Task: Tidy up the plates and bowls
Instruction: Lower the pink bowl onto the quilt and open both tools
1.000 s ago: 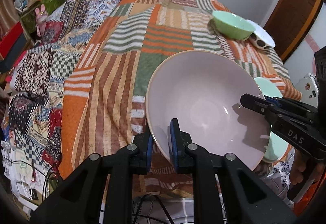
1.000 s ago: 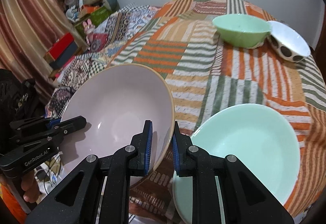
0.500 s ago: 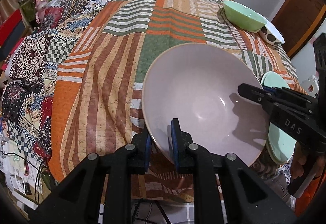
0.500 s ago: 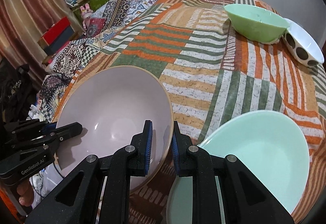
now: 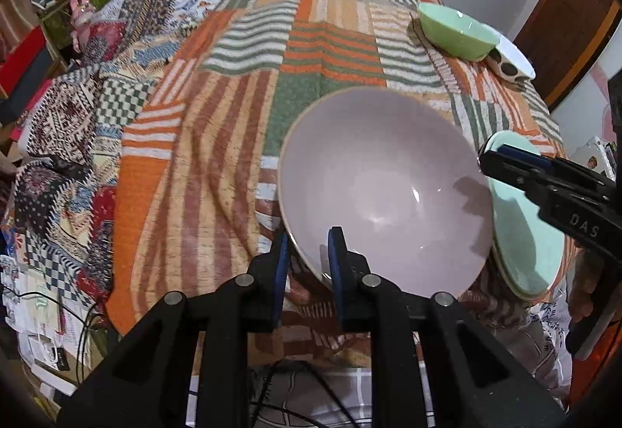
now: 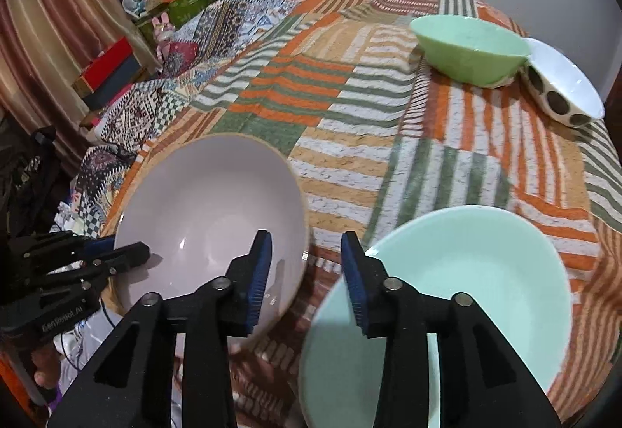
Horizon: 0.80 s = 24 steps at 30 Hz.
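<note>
The table (image 6: 388, 124), draped in a patchwork cloth of orange, green and white stripes, carries everything. Nearest the person sits the large pale lilac glazed bowl (image 5: 381, 191), set down by the near edge just beside a stack of pale mint-green plates (image 6: 486, 272). Well apart, at the far right, a light green bowl (image 6: 470, 47) touches a tilted white bowl with dark spots (image 6: 559, 89). The left tool (image 5: 307, 257) is narrow, its pads clamped on the lilac bowl's near rim. The right tool (image 6: 307, 268) is opening: its jaws stand apart with the bowl's right rim between them, the pads off it. The step in hand looks like setting the lilac bowl down and letting go. Next, the left tool should probably release too, then the far bowls want gathering, likely nested; whether they fit inside it I cannot tell.
</note>
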{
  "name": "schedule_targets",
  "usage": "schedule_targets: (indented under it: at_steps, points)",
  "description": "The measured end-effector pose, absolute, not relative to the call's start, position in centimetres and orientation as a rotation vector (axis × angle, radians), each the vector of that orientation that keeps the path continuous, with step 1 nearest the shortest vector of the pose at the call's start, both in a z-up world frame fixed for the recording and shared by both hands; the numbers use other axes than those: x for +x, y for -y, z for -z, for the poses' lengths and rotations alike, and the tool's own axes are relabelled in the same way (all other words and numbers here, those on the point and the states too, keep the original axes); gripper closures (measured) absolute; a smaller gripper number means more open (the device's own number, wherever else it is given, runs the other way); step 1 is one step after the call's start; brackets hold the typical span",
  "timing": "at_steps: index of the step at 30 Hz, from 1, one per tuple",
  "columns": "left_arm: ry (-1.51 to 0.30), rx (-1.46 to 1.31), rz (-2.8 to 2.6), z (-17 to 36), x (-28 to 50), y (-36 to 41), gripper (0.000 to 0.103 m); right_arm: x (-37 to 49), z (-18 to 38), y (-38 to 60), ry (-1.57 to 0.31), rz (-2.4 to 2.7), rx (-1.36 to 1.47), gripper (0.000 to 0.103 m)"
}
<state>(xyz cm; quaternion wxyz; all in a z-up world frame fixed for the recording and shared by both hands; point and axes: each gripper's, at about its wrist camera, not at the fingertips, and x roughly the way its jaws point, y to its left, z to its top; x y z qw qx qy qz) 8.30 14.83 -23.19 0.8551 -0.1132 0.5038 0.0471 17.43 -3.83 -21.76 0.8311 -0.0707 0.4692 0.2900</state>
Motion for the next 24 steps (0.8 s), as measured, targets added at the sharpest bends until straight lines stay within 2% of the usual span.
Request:
schedule_targets:
  at_steps: [2,7,13,17,19,24]
  points:
    - [-1.025,-0.232,-0.096,21.9,8.0,-14.8,0.082,17.5,21.0,4.9,-0.979,-0.604,-0.135,0.068]
    - [-0.911,-0.196,-0.08,17.9,7.8,-13.8,0.071,17.9,18.9,7.7,-0.928,-0.556,-0.102,0.059]
    - [-0.81,-0.168,-0.041,14.0,10.1,-12.0,0.061,19.5,16.2,11.0,-0.863,-0.485,-0.064,0.055]
    - [-0.769,-0.16,-0.037,12.7,12.2,-11.1,0.049,21.1,15.0,12.6,-0.836,-0.461,-0.027,0.049]
    - [-0.764,-0.158,-0.034,12.4,13.5,-10.8,0.046,22.0,14.6,12.9,-0.825,-0.444,-0.024,0.043]
    - [-0.809,-0.182,-0.005,13.0,17.8,-10.6,0.044,25.1,14.6,13.4,-0.819,-0.41,0.004,0.043]
